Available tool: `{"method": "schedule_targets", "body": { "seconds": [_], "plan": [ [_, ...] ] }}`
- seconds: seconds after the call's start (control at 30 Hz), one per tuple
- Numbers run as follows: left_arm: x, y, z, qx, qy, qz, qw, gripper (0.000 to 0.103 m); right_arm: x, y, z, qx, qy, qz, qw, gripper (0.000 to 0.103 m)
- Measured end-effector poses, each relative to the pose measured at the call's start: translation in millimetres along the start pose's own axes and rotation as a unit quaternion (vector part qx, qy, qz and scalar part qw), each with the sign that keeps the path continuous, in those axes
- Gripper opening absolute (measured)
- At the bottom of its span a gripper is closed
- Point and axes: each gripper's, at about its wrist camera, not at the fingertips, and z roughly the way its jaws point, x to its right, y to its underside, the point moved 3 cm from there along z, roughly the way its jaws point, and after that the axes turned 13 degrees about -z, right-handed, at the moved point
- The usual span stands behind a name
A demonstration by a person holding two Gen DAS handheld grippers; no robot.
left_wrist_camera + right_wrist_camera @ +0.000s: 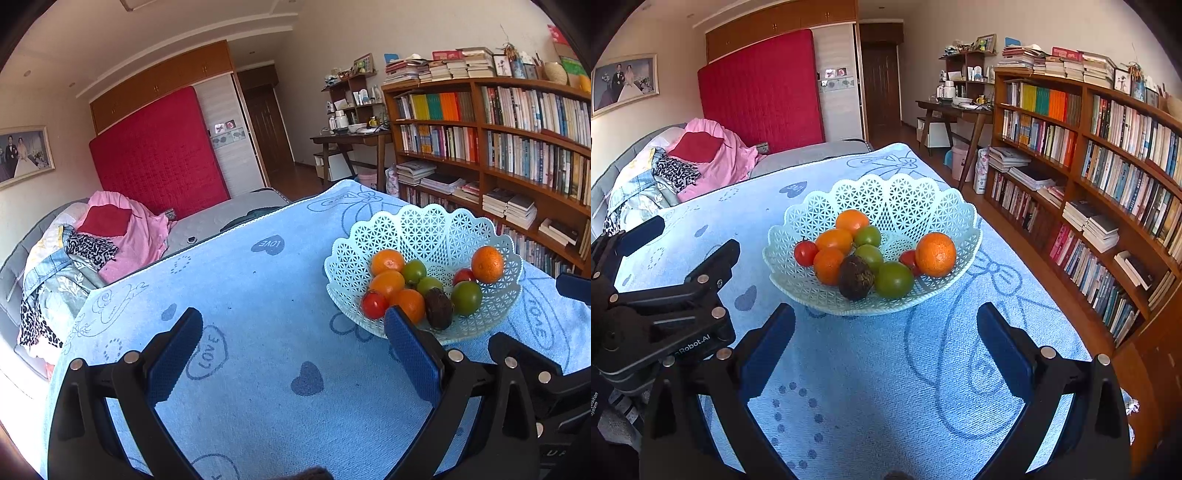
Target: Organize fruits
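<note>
Beside the basket [871, 295], only the right view shows the left claw [698, 236].

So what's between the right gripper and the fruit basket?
Only bare blue tablecloth, seen in the right wrist view, between the open right gripper and the basket.

Right gripper [885, 325] hangs empty, jaws wide apart, just short of the lattice fruit basket [812, 286]. Oranges, green and red tomatoes piled inside. Left gripper [683, 240] sits beside it.

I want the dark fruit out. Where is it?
In the basket, at its near edge in the right wrist view, the dark fruit sits between an orange and a green fruit.
</note>
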Motion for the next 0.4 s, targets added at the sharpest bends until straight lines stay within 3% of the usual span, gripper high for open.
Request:
{"method": "schedule_targets", "body": {
  "seconds": [0.4],
  "plan": [
    [-1.9, 4.4, 3.0, -0.016, -0.003, -0.005, 0.9999, 0.098, -2.8, 3.7, 4.3, -0.007, -0.003, -0.001, 1.000, 0.100]
  ]
}}
